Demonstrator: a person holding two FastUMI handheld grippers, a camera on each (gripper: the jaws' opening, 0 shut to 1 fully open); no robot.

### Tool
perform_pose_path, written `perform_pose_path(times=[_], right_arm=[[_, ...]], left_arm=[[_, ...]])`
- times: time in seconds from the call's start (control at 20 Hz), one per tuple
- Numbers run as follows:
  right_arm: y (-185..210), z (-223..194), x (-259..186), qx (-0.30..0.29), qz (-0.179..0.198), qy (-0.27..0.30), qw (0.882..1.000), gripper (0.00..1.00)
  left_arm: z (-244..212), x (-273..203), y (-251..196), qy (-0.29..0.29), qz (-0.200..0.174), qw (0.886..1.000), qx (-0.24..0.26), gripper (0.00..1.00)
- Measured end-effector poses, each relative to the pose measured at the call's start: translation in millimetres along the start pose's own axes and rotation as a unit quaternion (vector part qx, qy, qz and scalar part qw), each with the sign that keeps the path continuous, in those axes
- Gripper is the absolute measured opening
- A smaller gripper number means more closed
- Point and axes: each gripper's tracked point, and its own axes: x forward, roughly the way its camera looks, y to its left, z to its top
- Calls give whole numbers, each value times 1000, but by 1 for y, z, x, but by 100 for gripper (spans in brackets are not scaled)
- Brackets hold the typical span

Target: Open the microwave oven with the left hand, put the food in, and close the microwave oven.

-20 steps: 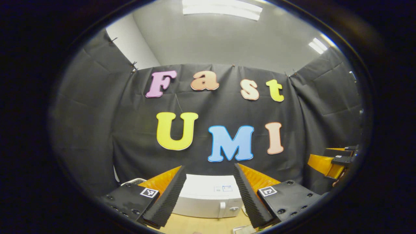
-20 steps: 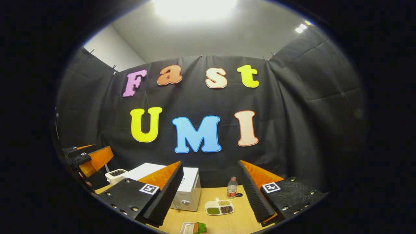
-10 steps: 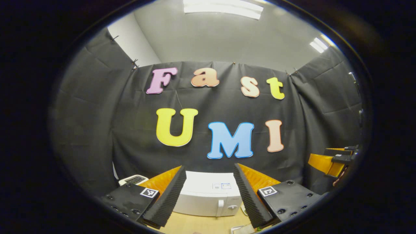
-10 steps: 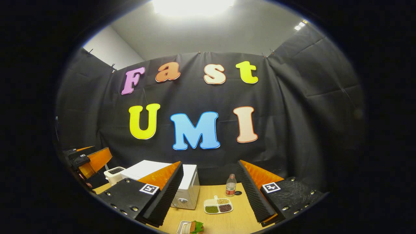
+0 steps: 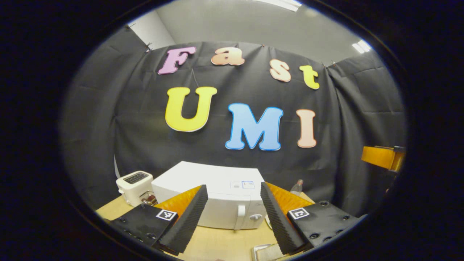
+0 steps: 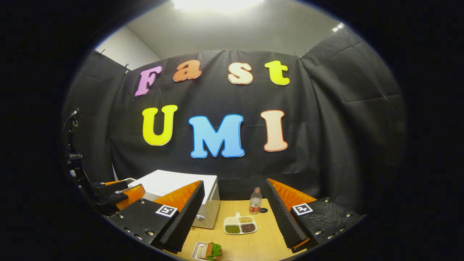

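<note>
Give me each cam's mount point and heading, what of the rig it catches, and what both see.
Left gripper view: rides the left tool, facing the closed microwave front; its own open fingers low in frame, the right tool at the right edge.
Right gripper view: rides the right tool, aimed right of the microwave at the snack tray, bottle and sandwich plate; own open fingers low in frame.
Shared: microwave, bottle, wooden table.

Left gripper view looks from above the light wooden table [image 5: 217,246], level toward the closed front of the white box-shaped microwave oven [image 5: 217,203], fairly near. Right gripper view sits further right, facing its side [image 6: 214,203] — both share oven and tabletop.
</note>
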Motion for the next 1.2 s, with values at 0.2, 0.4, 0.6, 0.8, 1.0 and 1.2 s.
perform_pose_path(times=[0.2,0.4,0.6,0.8,1.0,1.2], right_arm=[[-9,-18,5,7,-9,27,1000,99],[-19,-30,7,2,-17,43,999,99],[-22,-44,12,7,-14,58,998,99],[-27,-48,13,9,-17,61,998,99],[-35,-49,15,4,-27,64,998,100],[-42,-53,16,4,-37,68,997,99]], left_arm=[[-52,35,4,51,6,999,-1,96],[-96,70,-3,91,0,996,4,97],[-130,101,-12,115,-5,993,10,96],[-165,134,-11,142,-5,990,9,95],[-192,155,-13,165,-9,986,9,83],[-199,157,-30,167,-39,984,49,36]])
